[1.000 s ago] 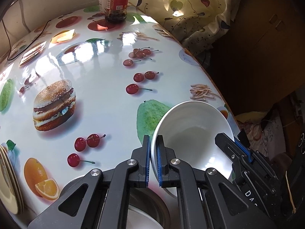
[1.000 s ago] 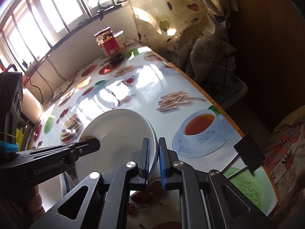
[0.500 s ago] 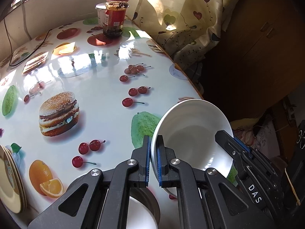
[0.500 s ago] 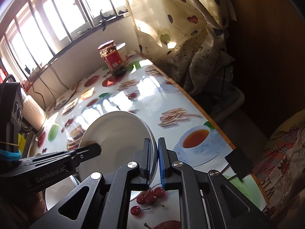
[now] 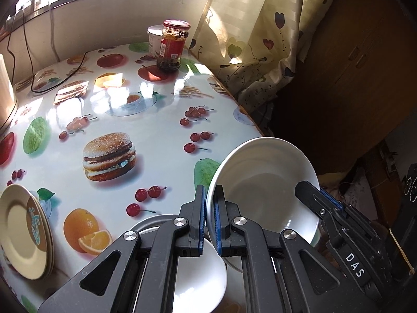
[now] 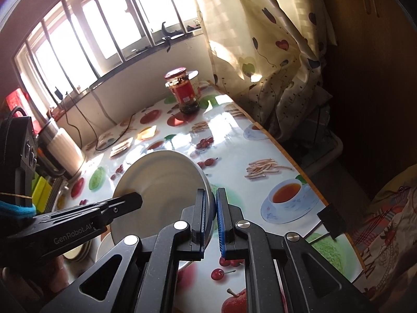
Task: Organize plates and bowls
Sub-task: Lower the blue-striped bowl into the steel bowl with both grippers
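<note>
Both grippers hold one white bowl (image 5: 263, 185) tilted in the air above the table's near right part. My left gripper (image 5: 208, 217) is shut on its left rim. My right gripper (image 6: 211, 216) is shut on the opposite rim of the bowl (image 6: 159, 182); its fingers (image 5: 316, 203) show at the right of the left wrist view. Under the left gripper a white bowl (image 5: 198, 281) lies inside a metal bowl (image 5: 149, 224). A stack of cream plates (image 5: 20, 232) lies at the table's left edge.
The table (image 5: 156, 130) has a glossy food-print cover. A red-lidded jar (image 5: 172, 45) and a white tub (image 5: 153, 39) stand at the far end. A curtain (image 5: 250, 39) hangs along the right edge. A cable (image 5: 57, 75) runs across the far left.
Both grippers have lifted the white bowl higher and drawn it back toward the near edge. The stacked bowls and plates below show more fully.
</note>
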The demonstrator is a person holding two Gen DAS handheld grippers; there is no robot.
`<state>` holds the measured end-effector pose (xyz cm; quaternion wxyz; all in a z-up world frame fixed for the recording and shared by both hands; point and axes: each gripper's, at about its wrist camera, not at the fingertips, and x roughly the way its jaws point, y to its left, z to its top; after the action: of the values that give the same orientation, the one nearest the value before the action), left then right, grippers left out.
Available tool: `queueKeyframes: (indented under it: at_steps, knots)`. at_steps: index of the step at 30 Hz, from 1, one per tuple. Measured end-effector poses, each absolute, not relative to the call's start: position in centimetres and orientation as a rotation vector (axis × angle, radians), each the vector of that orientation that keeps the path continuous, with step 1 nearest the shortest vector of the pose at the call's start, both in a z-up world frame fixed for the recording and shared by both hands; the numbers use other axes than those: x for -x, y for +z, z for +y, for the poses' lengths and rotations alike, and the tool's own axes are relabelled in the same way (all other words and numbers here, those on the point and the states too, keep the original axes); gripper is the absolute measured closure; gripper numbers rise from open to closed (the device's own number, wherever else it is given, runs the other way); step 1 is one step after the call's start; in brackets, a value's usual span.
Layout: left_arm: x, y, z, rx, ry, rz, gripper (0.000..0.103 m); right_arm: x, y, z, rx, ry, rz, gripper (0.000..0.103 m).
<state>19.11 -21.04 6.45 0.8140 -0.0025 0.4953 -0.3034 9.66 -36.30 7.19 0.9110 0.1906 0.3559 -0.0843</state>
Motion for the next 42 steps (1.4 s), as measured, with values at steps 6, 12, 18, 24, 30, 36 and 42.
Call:
queueKeyframes:
  at_steps: [6,12,18,24,30,36,42]
  knots:
    - [-18.4,7.1,-18.7,0.021,-0.630,1.042,0.097,-9.2,8.0,-34.4,-0.382,-0.141,0.727,0.094]
    - [-17.7,7.3,-16.4,0.037,-0.599,1.032,0.097,-9.1,8.1,-32.2,-0.363,-0.109,0.735,0.094]
    - [-17.1,6.8,-14.5,0.042,-0.570,1.035,0.096,-9.0,7.6,-30.5,-0.361,-0.070,0.755,0.094]
    - [-16.8,5.9,-12.8,0.062,-0.544,1.052,0.096,-8.9,7.0,-29.1,-0.356,-0.042,0.778,0.094]
    - [-16.6,4.5,-11.9,0.064,-0.517,1.078,0.096,-9.0,5.7,-28.0,-0.361,-0.016,0.815,0.094]
    - [-16.5,2.9,-11.7,0.070,-0.499,1.109,0.096,-9.3,3.9,-27.9,-0.381,-0.004,0.858,0.094]
    - [-16.6,2.7,-11.6,0.069,-0.491,1.110,0.096,-9.4,3.0,-28.1,-0.396,0.007,0.880,0.094]
